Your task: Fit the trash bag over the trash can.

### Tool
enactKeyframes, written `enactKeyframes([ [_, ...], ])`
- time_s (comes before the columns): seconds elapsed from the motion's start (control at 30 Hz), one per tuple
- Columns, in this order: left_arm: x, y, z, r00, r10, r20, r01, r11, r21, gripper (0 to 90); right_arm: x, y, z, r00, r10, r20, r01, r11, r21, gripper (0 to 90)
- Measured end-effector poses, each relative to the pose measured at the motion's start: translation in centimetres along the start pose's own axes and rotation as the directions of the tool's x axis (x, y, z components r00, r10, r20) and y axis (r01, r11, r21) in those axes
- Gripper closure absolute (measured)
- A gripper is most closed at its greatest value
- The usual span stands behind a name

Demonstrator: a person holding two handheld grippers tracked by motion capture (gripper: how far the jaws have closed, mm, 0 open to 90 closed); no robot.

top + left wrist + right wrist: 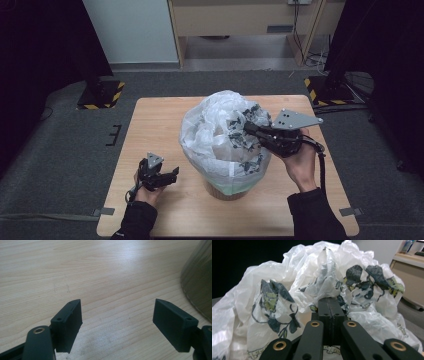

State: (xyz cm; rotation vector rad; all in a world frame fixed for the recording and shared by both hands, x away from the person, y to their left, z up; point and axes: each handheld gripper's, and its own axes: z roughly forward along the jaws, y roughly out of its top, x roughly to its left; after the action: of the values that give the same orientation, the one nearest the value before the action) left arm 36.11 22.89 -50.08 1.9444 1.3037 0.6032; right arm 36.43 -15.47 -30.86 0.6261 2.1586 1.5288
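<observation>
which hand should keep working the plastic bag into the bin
Right. The right hand-held gripper is shut at the plastic bag atop the bin; the left hand-held gripper sits open over the table.

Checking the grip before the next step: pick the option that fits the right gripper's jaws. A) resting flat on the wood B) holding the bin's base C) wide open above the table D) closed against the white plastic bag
D: in the right gripper view the right gripper has its jaws pressed together at the leaf-printed plastic bag, whether pinching film I cannot tell.
</observation>
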Motion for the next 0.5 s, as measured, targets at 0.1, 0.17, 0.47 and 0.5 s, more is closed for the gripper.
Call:
enactKeyframes([
  [0.1, -0.1, 0.0, 0.0, 1.0, 0.003, 0.002, -0.003, 1.0, 0.001, 23.1, -0.1, -0.4, -0.1, 0.9999, 0.001, -0.011, -0.001, 1.0, 0.013, 90.0],
  [0.17, -0.1, 0.0, 0.1, 1.0, 0.006, 0.003, -0.006, 1.0, 0.003, 23.1, -0.2, -0.6, -0.1, 0.9999, 0.005, -0.014, -0.004, 1.0, 0.02, 90.0],
  [0.47, -0.2, -0.1, 0.1, 0.9999, 0.01, 0.004, -0.01, 0.9999, 0.01, 23.0, -0.4, -1.7, 0.1, 0.9997, -0.01, -0.021, 0.012, 0.997, 0.079, 90.0],
  [0.5, -0.2, -0.1, 0.2, 0.9999, 0.01, 0.005, -0.01, 0.9999, 0.01, 23.0, -0.4, -1.8, 0.1, 0.9996, -0.008, -0.025, 0.011, 0.996, 0.087, 90.0],
])
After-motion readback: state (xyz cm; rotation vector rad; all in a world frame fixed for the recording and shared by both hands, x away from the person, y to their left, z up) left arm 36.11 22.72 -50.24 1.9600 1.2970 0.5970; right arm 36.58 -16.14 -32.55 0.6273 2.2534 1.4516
